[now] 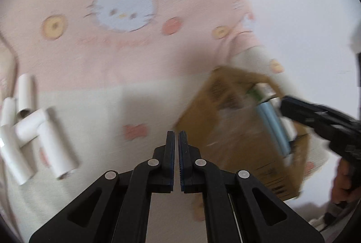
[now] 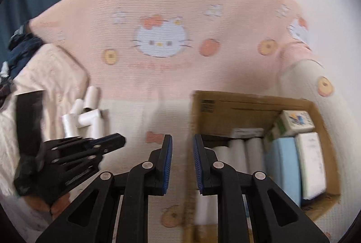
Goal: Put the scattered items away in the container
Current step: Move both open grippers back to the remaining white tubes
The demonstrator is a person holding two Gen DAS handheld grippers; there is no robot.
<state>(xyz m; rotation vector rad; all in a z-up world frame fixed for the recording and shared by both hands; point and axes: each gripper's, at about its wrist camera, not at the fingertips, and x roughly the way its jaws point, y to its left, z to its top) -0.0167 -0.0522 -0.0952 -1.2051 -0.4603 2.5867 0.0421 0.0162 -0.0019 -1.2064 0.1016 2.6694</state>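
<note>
Left wrist view: white tubes (image 1: 38, 130) heaped far left on pink blanket (image 1: 135, 58); cardboard box (image 1: 243, 130) right, blurred. Left claw (image 1: 176, 146) pressed nearly together, holding nothing.

Right wrist view: box (image 2: 255, 107) holds packets, rolls. Right claw (image 2: 182, 161) spread, empty, over box's left edge; tubes (image 2: 85, 119) well apart, bare blanket between.

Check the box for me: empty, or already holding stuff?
Partly filled. The box holds white rolls, a blue pack, a white pack and a small carton.

Black jaws, blue pads (image 2: 167, 166), silver rivets (image 2: 147, 165)
</note>
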